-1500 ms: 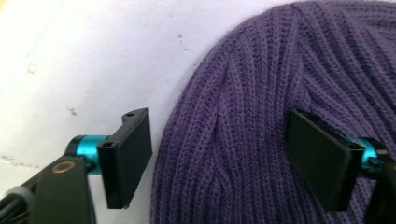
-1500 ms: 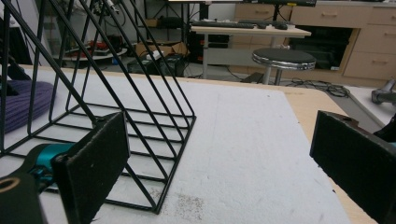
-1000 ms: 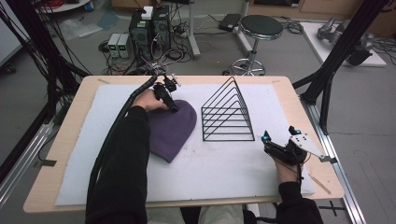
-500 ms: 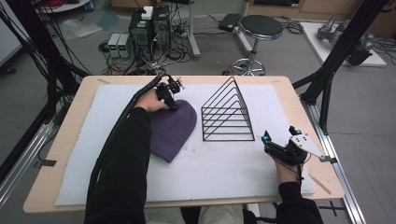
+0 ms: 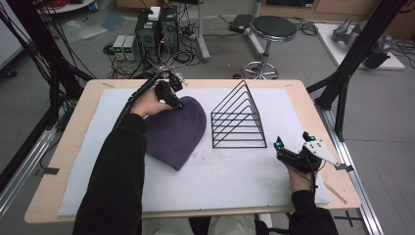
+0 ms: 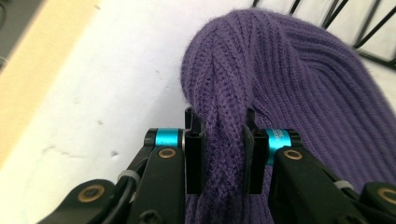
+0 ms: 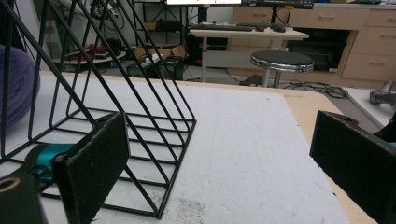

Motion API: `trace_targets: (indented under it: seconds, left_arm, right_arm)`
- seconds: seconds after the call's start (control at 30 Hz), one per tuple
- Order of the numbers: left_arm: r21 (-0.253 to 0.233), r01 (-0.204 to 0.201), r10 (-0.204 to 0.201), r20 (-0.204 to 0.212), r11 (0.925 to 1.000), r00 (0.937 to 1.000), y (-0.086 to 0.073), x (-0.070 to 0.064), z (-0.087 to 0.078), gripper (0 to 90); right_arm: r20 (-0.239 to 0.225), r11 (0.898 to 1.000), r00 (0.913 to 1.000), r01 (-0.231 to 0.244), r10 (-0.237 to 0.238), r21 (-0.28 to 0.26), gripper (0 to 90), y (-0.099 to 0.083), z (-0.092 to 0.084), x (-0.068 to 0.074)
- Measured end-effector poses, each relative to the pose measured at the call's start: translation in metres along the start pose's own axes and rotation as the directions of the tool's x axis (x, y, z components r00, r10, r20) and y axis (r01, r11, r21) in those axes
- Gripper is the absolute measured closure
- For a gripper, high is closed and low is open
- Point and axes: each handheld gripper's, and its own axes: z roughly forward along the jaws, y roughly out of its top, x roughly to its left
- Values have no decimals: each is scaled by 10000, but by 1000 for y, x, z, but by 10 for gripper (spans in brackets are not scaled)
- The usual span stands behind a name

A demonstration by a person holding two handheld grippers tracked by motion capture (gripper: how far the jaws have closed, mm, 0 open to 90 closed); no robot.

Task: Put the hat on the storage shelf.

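— Where was the hat?
— I saw the purple knit beanie [image 5: 177,131] lying flat on the white mat [image 5: 235,181], just left of the black wire rack [image 5: 239,117]. My left gripper [image 6: 219,156] was clamped on a fold of knit at its far rim.
— And your right?
— My right gripper [image 5: 284,149] sat near the mat's right edge, jaws spread wide, holding nothing, the rack just beyond

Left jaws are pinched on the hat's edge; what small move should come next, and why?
Probably lift the hat a little: the left gripper already has a knit fold clamped, the hat lies flat, and the wire rack stands beside it. The right gripper waits open.
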Motion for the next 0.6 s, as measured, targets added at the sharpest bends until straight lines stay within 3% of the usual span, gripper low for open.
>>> trace_targets:
  seconds: [0.07, 0.17, 0.23, 0.4, 0.6]
  left_arm:
    - [-283, 56, -60, -161, 9996, 9999, -2, -1, -10, 754]
    - [-758, 291, -298, -84, 9967, 9995, -6, -5, -24, 755]
    - [-1038, 206, -226, -183, 9944, 9996, -8, -12, -34, 754]
    - [-1795, 501, -550, -224, 9825, 9982, -14, -26, -56, 747]
    - [-2355, 226, -407, -722, 9716, 9966, -17, -39, -80, 747]
  right_arm:
    - [-13, 10000, 10000, -10, 10, -34, 41, 0, 0, 1]
    - [-7, 10000, 10000, 12, -12, -5, 41, 1, 0, 1]
    - [-1, 10000, 10000, -31, 31, 10, 42, 0, 1, 2]
    - [-64, 10000, 10000, -56, 56, 59, 42, 1, 4, 4]
    - [-126, 9999, 9999, -61, 62, 104, 42, 1, 4, 6]
